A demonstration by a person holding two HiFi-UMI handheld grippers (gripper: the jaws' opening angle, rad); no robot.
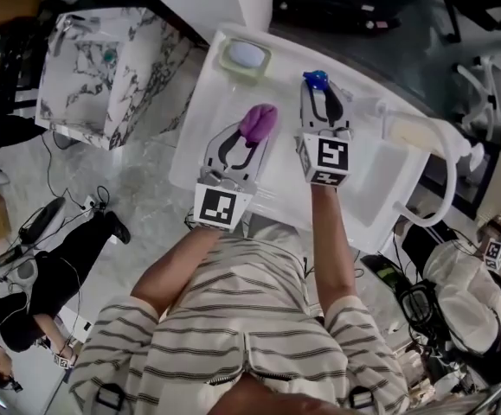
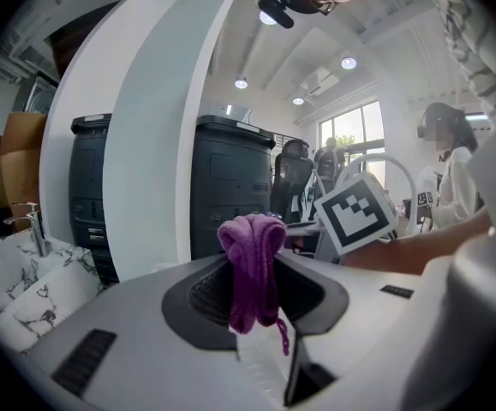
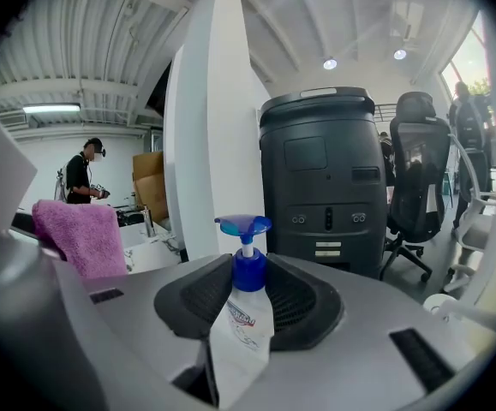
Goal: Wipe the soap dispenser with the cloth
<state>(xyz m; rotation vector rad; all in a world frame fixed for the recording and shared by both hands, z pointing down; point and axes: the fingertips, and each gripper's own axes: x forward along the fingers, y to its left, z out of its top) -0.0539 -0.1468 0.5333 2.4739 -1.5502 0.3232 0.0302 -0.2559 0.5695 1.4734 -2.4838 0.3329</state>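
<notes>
A clear soap dispenser (image 3: 241,315) with a blue pump head (image 1: 316,79) stands upright between the jaws of my right gripper (image 1: 319,89), which is shut on its body. My left gripper (image 1: 254,132) is shut on a bunched purple cloth (image 2: 252,268), whose folds stick up above the jaws. In the head view the cloth (image 1: 258,122) sits just left of the dispenser, a small gap apart. Both grippers are held above the white sink counter (image 1: 200,128). The purple cloth (image 3: 80,236) also shows at the left of the right gripper view.
A pale green soap dish (image 1: 245,58) lies at the counter's far left. A curved white faucet (image 1: 445,158) arches over the basin at right. A marble-patterned unit (image 1: 103,67) stands to the left. People stand at both sides on the floor.
</notes>
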